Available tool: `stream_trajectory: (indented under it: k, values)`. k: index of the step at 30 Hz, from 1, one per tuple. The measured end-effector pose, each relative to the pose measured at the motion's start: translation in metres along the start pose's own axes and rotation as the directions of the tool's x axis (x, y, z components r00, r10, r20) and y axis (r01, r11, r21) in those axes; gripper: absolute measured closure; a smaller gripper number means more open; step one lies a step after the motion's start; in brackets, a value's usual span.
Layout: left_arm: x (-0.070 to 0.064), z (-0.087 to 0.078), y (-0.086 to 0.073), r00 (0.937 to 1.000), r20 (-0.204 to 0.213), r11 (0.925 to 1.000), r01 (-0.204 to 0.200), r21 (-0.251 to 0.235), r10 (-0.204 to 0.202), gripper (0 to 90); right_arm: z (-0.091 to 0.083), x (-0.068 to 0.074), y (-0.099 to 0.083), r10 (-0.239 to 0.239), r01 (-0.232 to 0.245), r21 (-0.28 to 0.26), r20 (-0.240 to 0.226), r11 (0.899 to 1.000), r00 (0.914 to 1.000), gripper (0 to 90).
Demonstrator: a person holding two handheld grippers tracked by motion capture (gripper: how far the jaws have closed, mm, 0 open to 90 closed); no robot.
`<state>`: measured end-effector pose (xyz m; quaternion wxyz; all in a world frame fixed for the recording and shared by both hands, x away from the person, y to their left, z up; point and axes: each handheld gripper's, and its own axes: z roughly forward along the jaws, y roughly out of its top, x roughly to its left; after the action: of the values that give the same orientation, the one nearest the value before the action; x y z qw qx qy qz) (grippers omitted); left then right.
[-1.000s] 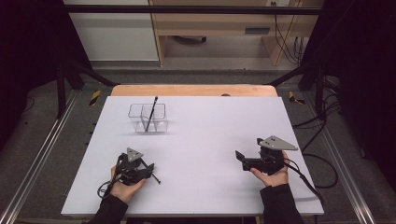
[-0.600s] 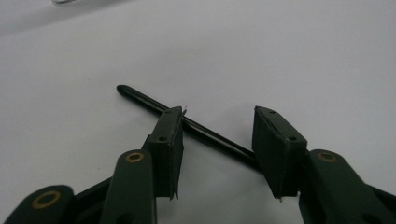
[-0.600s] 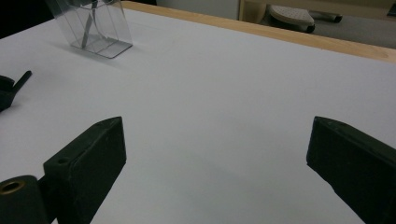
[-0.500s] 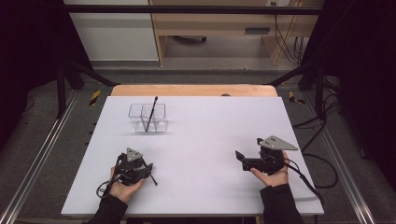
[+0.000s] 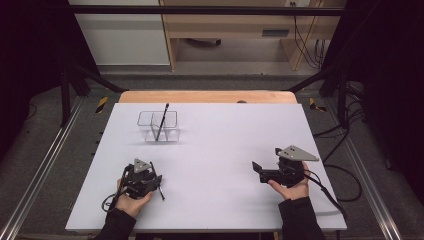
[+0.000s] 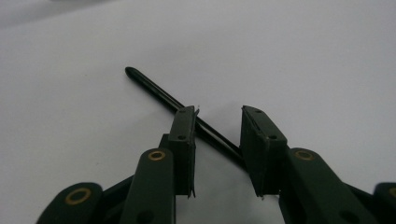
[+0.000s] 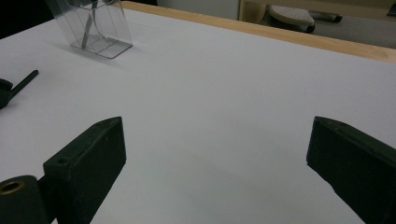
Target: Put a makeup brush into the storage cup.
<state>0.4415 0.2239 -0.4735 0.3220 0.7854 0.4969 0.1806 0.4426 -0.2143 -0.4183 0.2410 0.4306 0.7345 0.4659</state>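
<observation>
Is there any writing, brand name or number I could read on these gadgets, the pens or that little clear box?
None can be read. The two black hand-held grippers, left and right, the thin black pen on the white table and the clear plastic box show no legible text.

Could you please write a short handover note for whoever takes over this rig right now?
Left hand-held gripper: open, jaws astride a black pen lying on the white table, not yet closed on it.
Right hand-held gripper: open, holding nothing, low over the table's right side.
Clear plastic organizer at far left holds another black pen, leaning.
Done: one pen in. Probably left: grip the loose pen, carry it there.
</observation>
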Motion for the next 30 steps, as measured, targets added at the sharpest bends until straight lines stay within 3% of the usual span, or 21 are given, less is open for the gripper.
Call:
stream_trajectory:
  k: [13,24,30]
  values:
    - [0.0011,-0.0016,-0.0003,0.9985,0.055,1.0,-0.007,0.002,0.007,73.4,-0.0002,-0.0004,-0.0003,0.002,-0.002,0.0,0.001,1.0,1.0,5.2]
    - [-0.0007,-0.0011,0.0003,0.9975,0.068,0.9998,-0.019,0.003,0.018,76.3,-0.0005,-0.0006,-0.0001,0.003,-0.003,-0.001,0.001,1.0,1.0,5.2]
    - [-0.0052,0.0019,0.0003,0.9971,0.074,0.9997,-0.021,-0.011,0.022,69.6,-0.001,-0.0009,0.0002,0.006,-0.006,-0.006,0.001,1.0,1.0,5.2]
